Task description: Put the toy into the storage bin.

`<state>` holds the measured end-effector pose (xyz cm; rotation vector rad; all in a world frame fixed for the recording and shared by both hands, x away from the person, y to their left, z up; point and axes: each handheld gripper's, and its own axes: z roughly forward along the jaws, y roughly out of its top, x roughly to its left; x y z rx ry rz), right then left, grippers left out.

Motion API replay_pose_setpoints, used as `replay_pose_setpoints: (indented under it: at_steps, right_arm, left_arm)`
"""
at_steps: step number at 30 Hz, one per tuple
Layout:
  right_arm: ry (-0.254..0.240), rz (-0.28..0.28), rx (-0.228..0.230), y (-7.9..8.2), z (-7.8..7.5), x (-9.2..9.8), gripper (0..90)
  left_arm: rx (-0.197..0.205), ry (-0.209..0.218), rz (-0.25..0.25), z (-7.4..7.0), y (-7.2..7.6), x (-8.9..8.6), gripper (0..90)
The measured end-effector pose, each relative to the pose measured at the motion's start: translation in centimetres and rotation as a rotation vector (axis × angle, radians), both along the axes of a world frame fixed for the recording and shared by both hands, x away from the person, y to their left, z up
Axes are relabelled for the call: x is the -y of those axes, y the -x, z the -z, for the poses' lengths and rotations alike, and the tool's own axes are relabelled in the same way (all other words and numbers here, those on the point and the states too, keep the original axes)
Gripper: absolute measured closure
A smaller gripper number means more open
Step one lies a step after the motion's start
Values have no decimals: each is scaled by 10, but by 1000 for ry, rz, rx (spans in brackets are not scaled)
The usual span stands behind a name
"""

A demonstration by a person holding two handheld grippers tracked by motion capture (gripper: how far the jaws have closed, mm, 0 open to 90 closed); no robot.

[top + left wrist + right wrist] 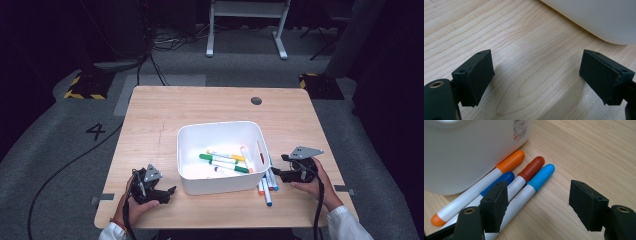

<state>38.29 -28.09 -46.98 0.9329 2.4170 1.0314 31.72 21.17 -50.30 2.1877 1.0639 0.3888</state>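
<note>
Four markers: lying side by side on the table just outside the white bin, at lower left of the right gripper view; in the high view they sit right of centre, below the bin's right corner.
Orange marker: leftmost of the four, its cap touching the bin wall.
Dark blue marker: next to the orange one, mostly hidden behind the left jaw.
Brown-red marker: cap points to the upper middle of the frame, white barrel running down to the left.
Light blue marker: outermost, nearest the gap between the jaws, touching the brown-red one.
Right gripper: jaws stand wide apart with nothing between the pads; bare wood shows in the gap, and the left jaw overlaps the marker barrels in the picture. Whether it touches them I cannot tell.
Left gripper: jaws spread wide over bare table, holding nothing; low at lower left of the high view, held in a hand.
White bin: centre of the high view, with several more markers inside; its rounded corner fills the upper right of the left gripper view, and a printed label shows on its wall at the top of the right gripper view.
Table: pale wood, with a small dark round hole near its far edge.
</note>
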Motion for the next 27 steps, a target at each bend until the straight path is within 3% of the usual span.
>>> replay_pose_setpoints:
  at_steps: [9,13,18,27]
  right_arm:
    - [-10,16,-27,-7,11,-6,337]
    - [9,31,-31,-10,14,-6,361]
    - [47,67,-20,-12,17,0,424]
    - [20,150,-56,-19,20,16,500]
  left_arm:
    - [0,0,0,0,0,0,124]
    - [0,0,0,0,0,0,124]
    - [0,0,0,0,0,0,124]
    - [-1,0,0,0,0,0,124]
